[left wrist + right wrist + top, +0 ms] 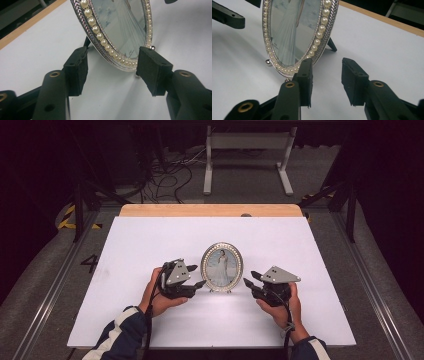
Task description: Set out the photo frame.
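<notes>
An oval picture frame (pixel 221 267), silver with a ring of pearl beads around the glass, stands upright near the middle of a white tabletop (pixel 150 240), propped from behind on a dark easel leg (pixel 332 45) and resting in front on small ball feet (pixel 268 61). A portrait of a figure in a long pale gown faces the person seated at the table.

The left gripper (pixel 195 276) sits just beside the frame's left edge, its jaws parted. In the left gripper view, the lower rim (pixel 120 62) passes between the two foam pads (pixel 76 70), which stand clear of it on either side, so nothing is clamped. The right gripper (pixel 251 279) waits just off the frame's right edge, jaws likewise apart; in the right gripper view its nearer pad (pixel 305 75) lies in front of the beaded rim (pixel 319 32), whether touching or not cannot be told, while the other pad is well off to the side with bare table between.

The frame appears to stand on its own support, and the two tools flank it at its base, a placement that suggests it has been set upright and let go, or is about to be steadied from both sides. A wooden strip (pixel 210 210) borders the table's far edge; beyond it lie cables (pixel 170 175) and a grey metal stand (pixel 247 150) on the floor.
</notes>
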### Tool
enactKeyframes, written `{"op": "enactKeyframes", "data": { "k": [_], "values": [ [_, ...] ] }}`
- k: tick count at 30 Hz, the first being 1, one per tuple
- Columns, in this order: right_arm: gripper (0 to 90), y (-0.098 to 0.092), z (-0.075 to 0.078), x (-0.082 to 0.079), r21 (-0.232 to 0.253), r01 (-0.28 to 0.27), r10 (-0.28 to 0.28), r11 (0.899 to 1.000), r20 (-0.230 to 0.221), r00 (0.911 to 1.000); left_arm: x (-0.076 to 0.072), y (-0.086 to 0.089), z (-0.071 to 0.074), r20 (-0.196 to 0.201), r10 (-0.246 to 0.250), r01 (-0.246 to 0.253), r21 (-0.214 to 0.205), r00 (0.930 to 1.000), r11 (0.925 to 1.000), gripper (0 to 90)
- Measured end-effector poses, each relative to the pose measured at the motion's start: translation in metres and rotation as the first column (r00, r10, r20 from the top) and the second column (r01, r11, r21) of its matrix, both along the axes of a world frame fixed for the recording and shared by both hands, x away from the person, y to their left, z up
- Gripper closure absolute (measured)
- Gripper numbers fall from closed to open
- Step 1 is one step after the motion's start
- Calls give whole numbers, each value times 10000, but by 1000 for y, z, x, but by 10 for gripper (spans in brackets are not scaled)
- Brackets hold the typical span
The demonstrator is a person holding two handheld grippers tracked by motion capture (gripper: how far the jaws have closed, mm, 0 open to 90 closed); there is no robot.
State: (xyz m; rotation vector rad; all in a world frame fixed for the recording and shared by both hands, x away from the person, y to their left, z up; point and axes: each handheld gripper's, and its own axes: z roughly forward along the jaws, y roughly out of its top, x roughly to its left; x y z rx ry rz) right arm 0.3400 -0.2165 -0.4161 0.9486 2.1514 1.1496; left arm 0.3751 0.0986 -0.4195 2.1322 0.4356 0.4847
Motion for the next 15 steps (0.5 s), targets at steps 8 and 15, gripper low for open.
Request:
{"op": "enactKeyframes", "data": {
  "k": [8,15],
  "values": [
    [450,-5,-1,-2,-247,51,-51,9997,-17,10000,-4,2,-1,123,269,-270,160,9996,9995,257],
    [331,-10,-3,-4,-411,214,-219,9989,-123,9997,-7,5,-5,-40,168,-167,306,9999,9994,158]
  ]
}}
